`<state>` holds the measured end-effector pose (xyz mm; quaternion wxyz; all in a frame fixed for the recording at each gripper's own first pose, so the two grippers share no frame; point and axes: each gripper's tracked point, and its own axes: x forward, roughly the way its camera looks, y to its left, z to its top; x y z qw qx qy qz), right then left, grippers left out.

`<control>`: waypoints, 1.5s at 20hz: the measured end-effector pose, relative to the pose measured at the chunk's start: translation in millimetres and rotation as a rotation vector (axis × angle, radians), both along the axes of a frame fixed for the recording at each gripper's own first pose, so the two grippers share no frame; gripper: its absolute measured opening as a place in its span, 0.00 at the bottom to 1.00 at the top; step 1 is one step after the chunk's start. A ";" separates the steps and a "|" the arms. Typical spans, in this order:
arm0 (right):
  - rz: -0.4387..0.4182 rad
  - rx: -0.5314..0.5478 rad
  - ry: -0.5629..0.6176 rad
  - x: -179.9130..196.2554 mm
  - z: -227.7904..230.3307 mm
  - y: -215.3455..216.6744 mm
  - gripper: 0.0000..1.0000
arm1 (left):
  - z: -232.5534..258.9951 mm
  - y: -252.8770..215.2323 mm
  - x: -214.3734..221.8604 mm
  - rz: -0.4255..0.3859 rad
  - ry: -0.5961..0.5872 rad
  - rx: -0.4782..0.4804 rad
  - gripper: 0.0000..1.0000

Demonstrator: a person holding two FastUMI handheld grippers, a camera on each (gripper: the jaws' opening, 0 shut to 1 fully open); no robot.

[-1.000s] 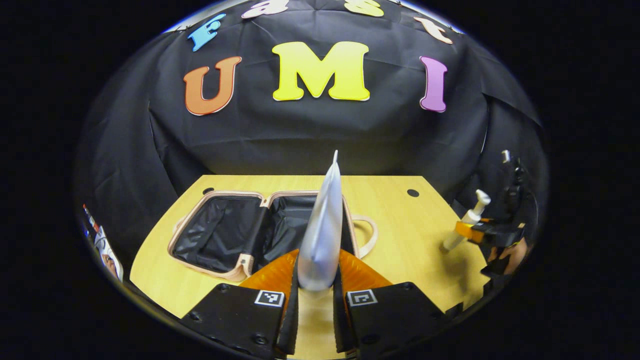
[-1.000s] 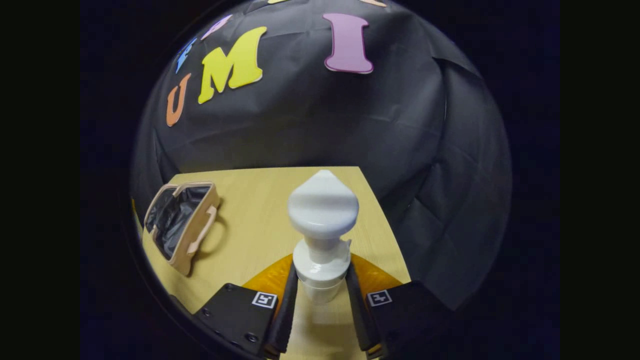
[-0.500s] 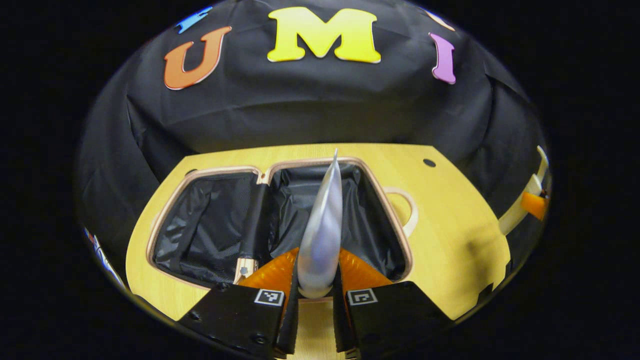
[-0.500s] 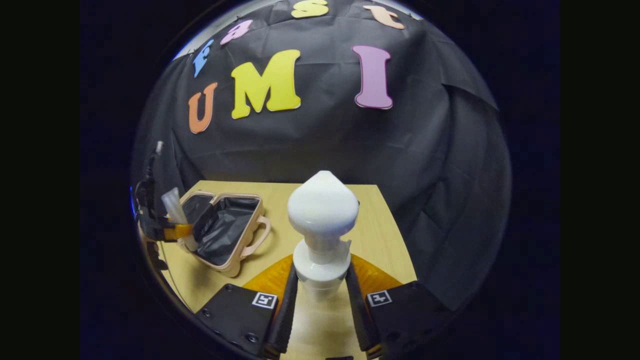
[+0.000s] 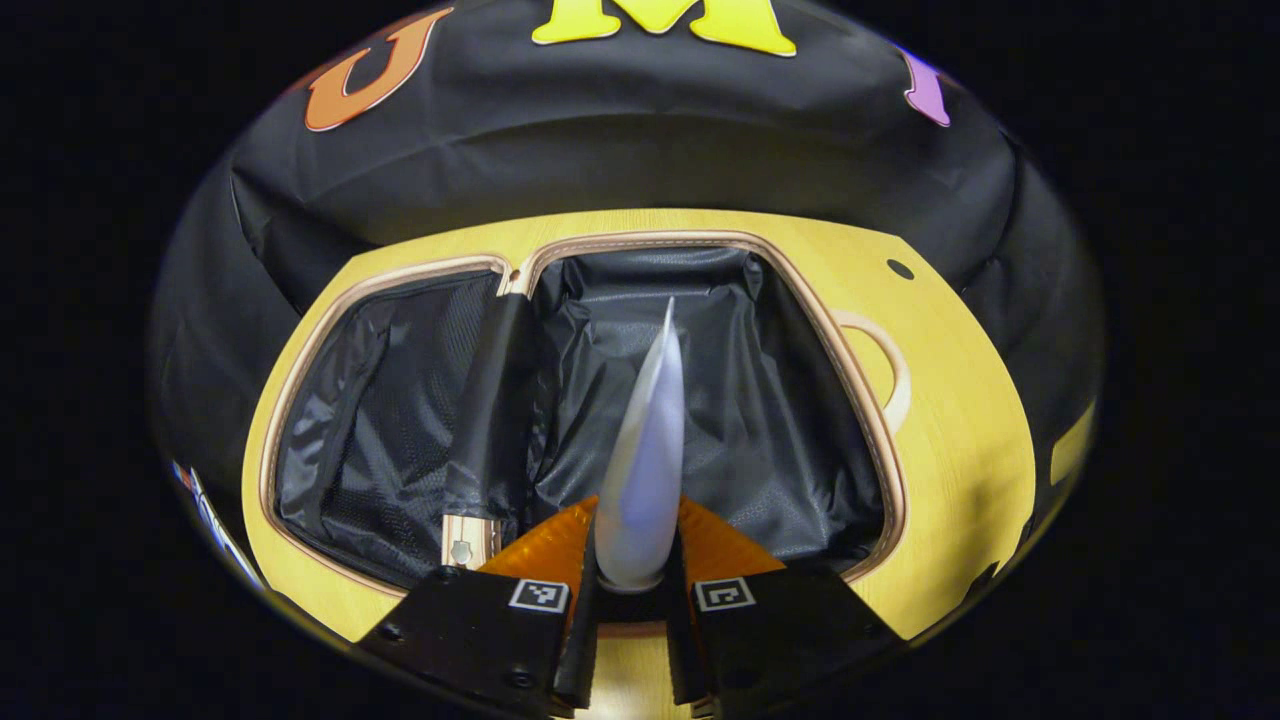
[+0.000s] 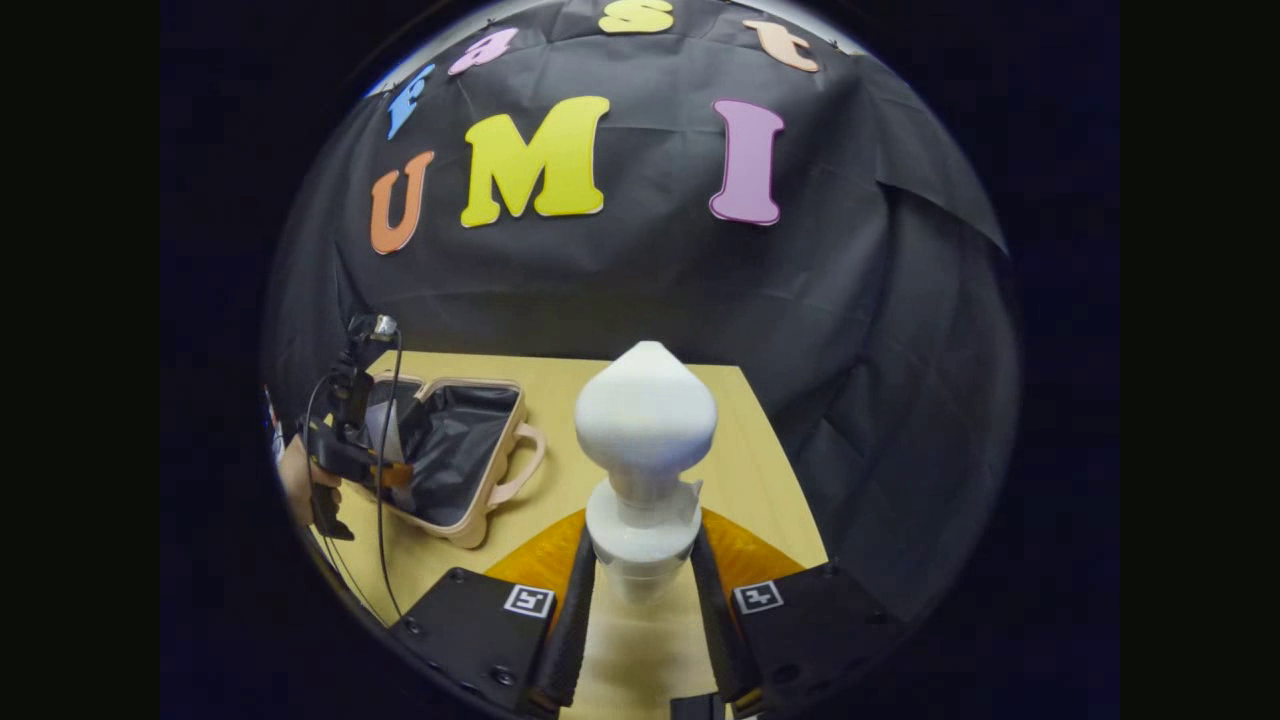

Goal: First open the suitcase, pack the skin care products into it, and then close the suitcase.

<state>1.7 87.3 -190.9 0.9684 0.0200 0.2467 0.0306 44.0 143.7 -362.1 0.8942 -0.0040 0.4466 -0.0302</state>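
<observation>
Table (image 5: 960, 420) | left claw (image 5: 632, 585) gripping tube (image 5: 645, 470), now lower over suitcase (image 5: 700, 400) | right claw (image 6: 640, 600) clamps pump bottle (image 6: 645, 440)

Suitcase (image 5: 760, 400) lies open on the table (image 5: 960, 420), two halves side by side, handle on its right edge; left gripper (image 5: 633, 560) holds a tube (image 5: 645, 470) above the right half; in the right gripper view, right gripper (image 6: 640, 600) holds a pump bottle (image 6: 645, 450) well right of the suitcase (image 6: 450, 450), over the table (image 6: 560, 470).
</observation>
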 end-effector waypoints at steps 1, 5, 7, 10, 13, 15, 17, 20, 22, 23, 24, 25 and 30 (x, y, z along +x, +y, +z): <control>-0.005 0.002 0.006 0.0 -0.8 2.5 0.48 | 3.4 1.3 5.1 0.001 -0.029 -0.008 0.32; -0.003 0.002 0.026 0.8 0.7 20.1 0.48 | -0.6 1.0 18.5 -0.015 0.022 -0.004 0.32; 0.004 0.000 0.027 4.8 4.9 30.7 0.48 | -8.4 2.4 27.6 -0.014 0.046 -0.001 0.32; 0.021 0.002 0.030 11.4 10.7 49.0 0.46 | -14.6 0.2 41.2 -0.017 0.063 -0.005 0.31; 0.048 0.003 0.029 15.9 16.5 68.2 0.48 | -22.8 3.6 43.1 -0.005 0.072 -0.001 0.31; 0.065 0.001 0.027 20.3 19.7 80.2 0.46 | -33.6 7.8 38.8 0.023 0.103 -0.003 0.31; 0.080 0.006 0.027 22.9 20.6 89.6 0.48 | -37.7 7.1 36.9 0.029 0.113 -0.014 0.32; 0.095 0.015 0.018 29.7 24.9 99.4 0.48 | -35.8 4.8 38.5 -0.005 0.101 0.010 0.33; 0.106 0.011 0.024 33.7 24.9 104.1 0.48 | -36.7 0.2 37.4 -0.015 0.092 0.008 0.29; 0.115 0.006 0.022 35.5 26.3 106.7 0.48 | -36.6 -0.5 35.1 -0.007 0.093 0.009 0.55; 0.124 -0.002 0.014 39.4 30.6 109.9 0.48 | -31.9 0.8 33.8 0.005 0.084 0.013 0.61; 0.135 -0.010 0.003 42.5 35.8 113.3 0.48 | -30.3 -0.2 32.9 0.009 0.073 -0.011 0.67; 0.201 -0.005 -0.059 60.6 62.6 145.4 0.48 | 46.7 14.3 30.7 0.012 -0.174 -0.003 1.00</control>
